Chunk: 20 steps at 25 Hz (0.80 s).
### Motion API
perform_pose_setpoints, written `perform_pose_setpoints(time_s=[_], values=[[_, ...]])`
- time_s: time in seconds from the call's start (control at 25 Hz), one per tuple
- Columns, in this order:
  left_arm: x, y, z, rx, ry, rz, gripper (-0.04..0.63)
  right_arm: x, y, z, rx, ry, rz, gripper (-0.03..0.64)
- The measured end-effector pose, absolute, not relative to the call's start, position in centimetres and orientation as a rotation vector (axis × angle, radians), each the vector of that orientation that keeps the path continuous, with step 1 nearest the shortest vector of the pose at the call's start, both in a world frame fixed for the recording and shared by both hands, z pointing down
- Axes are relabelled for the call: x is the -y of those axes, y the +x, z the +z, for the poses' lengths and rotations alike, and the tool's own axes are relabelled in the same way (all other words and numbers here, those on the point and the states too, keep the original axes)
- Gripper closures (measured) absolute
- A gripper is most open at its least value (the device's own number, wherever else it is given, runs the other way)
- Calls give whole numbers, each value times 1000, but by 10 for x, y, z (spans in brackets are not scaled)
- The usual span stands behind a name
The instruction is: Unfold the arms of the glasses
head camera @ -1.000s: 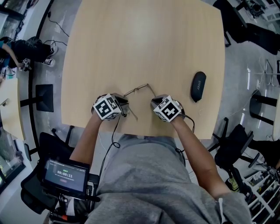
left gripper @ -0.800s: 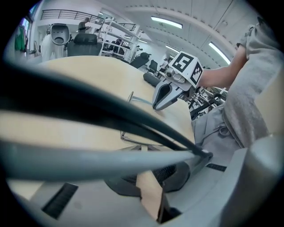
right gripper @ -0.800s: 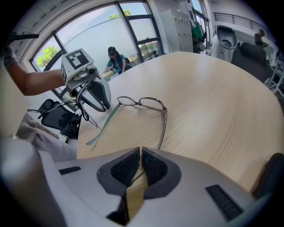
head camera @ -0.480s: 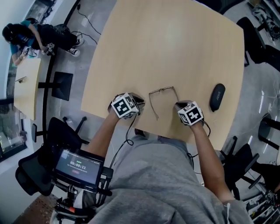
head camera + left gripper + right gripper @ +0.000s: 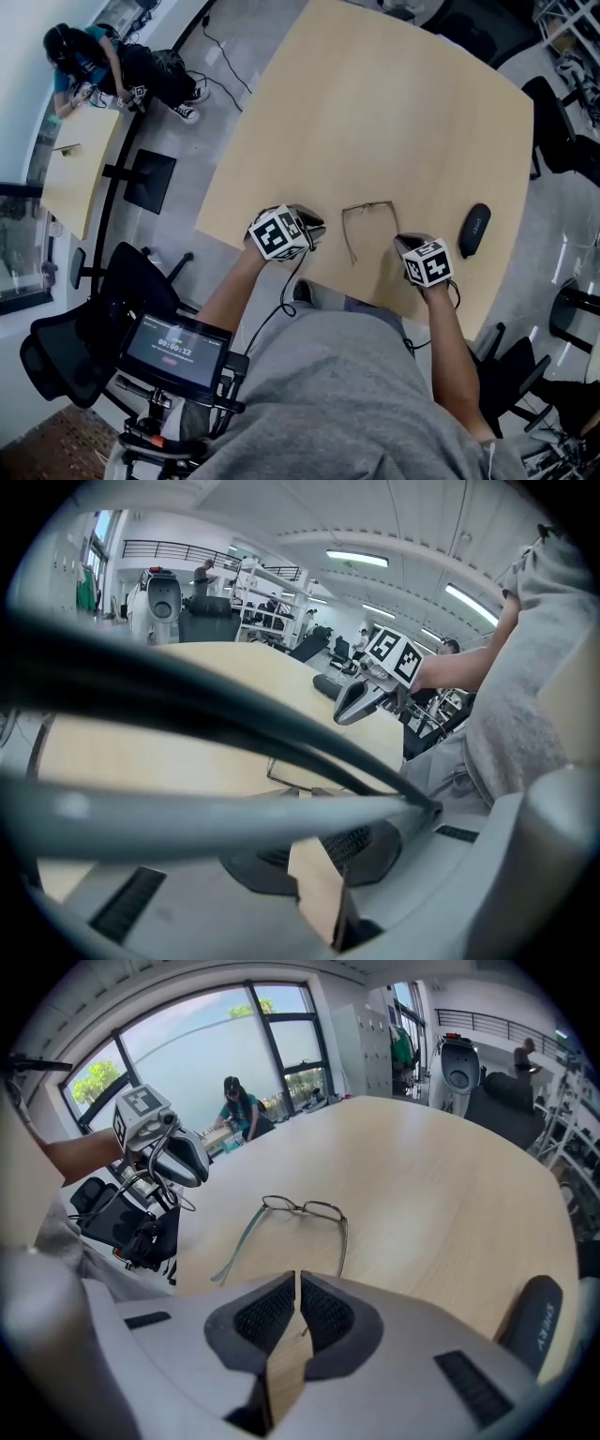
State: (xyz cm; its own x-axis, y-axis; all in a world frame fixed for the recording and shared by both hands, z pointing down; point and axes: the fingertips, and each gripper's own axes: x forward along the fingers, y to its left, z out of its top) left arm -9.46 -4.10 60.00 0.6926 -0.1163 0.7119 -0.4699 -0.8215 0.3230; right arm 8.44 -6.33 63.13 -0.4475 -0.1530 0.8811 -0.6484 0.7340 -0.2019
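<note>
Moved: right tool [image 5: 405,242] has drawn back from the glasses [image 5: 367,204].
Glasses: flat on surface [image 5: 375,112], arms pointing 6 o'clock, at 10 o'clock of right tool.
Tools: left tool [image 5: 314,230] and right both pinched together, empty; right nearer.

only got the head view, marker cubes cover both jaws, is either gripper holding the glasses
observer: no, the right gripper is shut on nothing; the glasses lie free on the table ahead of it
operator: and the left one
observer: the left gripper is shut and empty too, with a dark cable crossing its view
operator: i only make out one arm, is the other open
observer: yes, the right gripper view shows both arms swung out from the front
</note>
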Motion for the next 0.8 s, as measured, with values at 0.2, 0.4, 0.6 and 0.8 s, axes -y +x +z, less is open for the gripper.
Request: perform_pose_setpoints(time_s=[0.2, 0.4, 0.6, 0.8], values=[[50, -95, 578, 513, 2456, 900, 554, 70, 82, 609, 2045, 654, 604, 594], [65, -94, 550, 596, 2514, 780, 555, 87, 71, 571, 2192, 716, 543, 594], [42, -116, 467, 709, 2632, 616, 554, 63, 30, 469, 2382, 800, 409, 594], [24, -127, 403, 812, 2759, 485, 555, 38, -3, 389, 2553, 848, 250, 594]])
